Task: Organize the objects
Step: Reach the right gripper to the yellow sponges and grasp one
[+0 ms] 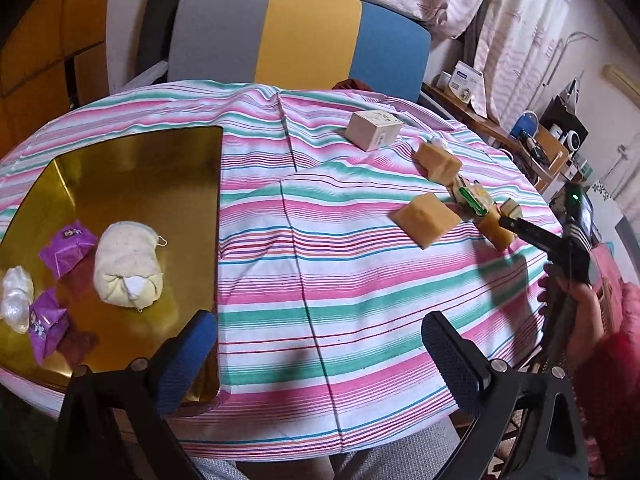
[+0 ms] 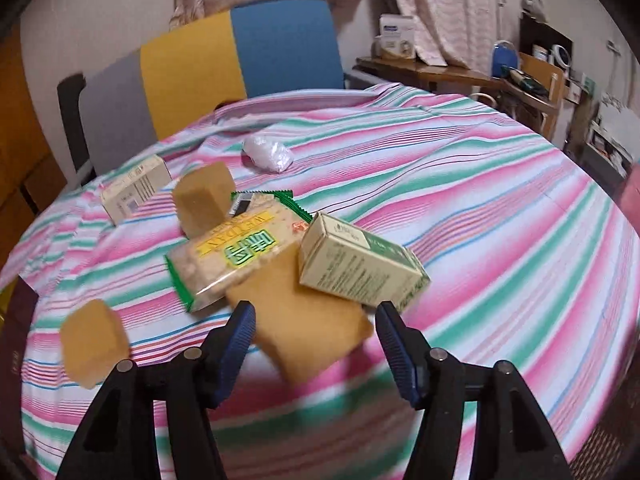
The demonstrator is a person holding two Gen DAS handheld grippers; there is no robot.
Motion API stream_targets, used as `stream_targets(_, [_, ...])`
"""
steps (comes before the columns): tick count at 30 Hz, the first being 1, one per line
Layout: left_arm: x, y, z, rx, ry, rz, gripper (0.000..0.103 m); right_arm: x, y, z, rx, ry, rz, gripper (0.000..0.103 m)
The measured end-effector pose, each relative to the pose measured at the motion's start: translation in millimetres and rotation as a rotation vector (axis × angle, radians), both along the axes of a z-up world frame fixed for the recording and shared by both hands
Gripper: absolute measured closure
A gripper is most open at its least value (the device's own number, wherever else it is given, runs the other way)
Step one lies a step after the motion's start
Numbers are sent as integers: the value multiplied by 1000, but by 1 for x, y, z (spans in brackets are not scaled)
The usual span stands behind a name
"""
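Resting in gold tray (image 1: 132, 168): cloth bundle (image 1: 127, 264)

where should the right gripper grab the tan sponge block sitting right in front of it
Grip the tan sponge block across its two long side faces, coming in low from its near end. The open right gripper already straddles that end, while the cracker packet and green-and-cream box rest over its far end, blocking a grip there.

shiny gold metal tray (image 1: 136, 168) with a mirror finish, soft striped cotton cloth (image 1: 360, 304) over the surface, crinkly glossy purple wrappers (image 1: 66, 246), matt porous tan sponges (image 2: 312, 320), glossy plastic cracker pack (image 2: 232, 256), matt paper carton (image 2: 356, 268), knurly blue pads (image 2: 236, 344)
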State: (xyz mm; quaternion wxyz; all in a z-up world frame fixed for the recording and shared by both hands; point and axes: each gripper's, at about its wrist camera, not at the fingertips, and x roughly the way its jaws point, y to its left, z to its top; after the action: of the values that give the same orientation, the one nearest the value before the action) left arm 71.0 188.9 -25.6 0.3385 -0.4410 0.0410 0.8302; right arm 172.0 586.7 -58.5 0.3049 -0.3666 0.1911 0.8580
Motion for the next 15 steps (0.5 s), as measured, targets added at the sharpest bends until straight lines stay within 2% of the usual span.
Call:
stream_targets(5, [-1,3,-3,-10,-26,0,0,-13,3,-2,-9,10,87,32])
stream_targets(8, [-1,8,-4,-20,-27,-7,0,-20,-9,-7,58,-55,121,32])
stream_targets(10, [1,12,-4,-25,-23,-19,0,-15,-15,-7,74,-23,136,36])
stream_targets(11, [2,14,-4,-28,-20,-22,0,-10,-16,-7,53,8,126,42])
stream_targets(15, [2,26,-2,-35,-5,-48,0,0,-23,-6,-55,111,98,46])
